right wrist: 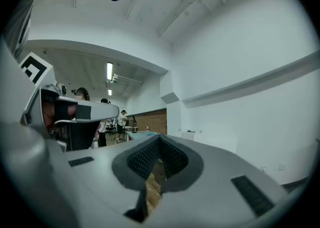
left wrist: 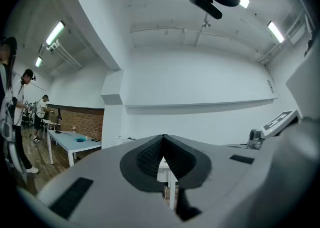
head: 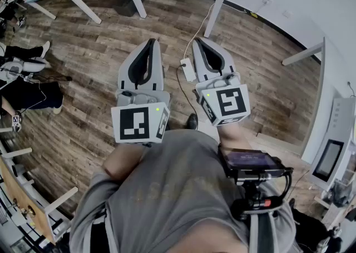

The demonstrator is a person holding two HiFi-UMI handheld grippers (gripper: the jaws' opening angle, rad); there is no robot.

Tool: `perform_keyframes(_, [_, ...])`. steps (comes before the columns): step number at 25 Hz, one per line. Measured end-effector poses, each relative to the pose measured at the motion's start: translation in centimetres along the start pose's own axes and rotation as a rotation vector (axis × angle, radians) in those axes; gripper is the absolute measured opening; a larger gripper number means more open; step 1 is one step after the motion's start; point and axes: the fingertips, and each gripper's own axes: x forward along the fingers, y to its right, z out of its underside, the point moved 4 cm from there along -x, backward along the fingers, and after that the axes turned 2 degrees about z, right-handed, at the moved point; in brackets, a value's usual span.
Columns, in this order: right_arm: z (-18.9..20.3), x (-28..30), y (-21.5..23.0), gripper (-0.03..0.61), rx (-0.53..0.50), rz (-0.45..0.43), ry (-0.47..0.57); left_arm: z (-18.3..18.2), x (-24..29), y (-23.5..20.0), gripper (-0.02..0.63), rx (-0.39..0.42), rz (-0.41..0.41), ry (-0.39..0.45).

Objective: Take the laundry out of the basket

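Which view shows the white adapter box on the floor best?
Head view: the adapter box lies in plain sight on the wood floor. Both gripper views point up at walls and ceiling; I cannot make it out there.

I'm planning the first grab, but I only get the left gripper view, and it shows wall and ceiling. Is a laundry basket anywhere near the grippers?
Observer: No basket shows in any view. The head view has only wooden floor beneath the grippers.
Operator: Where is the right gripper?
Observer: The right gripper is beside the left gripper, not touching it, both pointing away from the person.
Operator: Is it carrying anything?
Observer: No. In its own view its jaws are together with nothing between them.
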Motion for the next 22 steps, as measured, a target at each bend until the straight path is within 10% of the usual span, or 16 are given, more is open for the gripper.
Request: perform_keyframes(22, [2.8, 2.8, 6.7, 0.008, 0.061, -0.046, -0.039, 3.3, 3.6, 0.6, 0.008, -0.035, -0.124, -0.07])
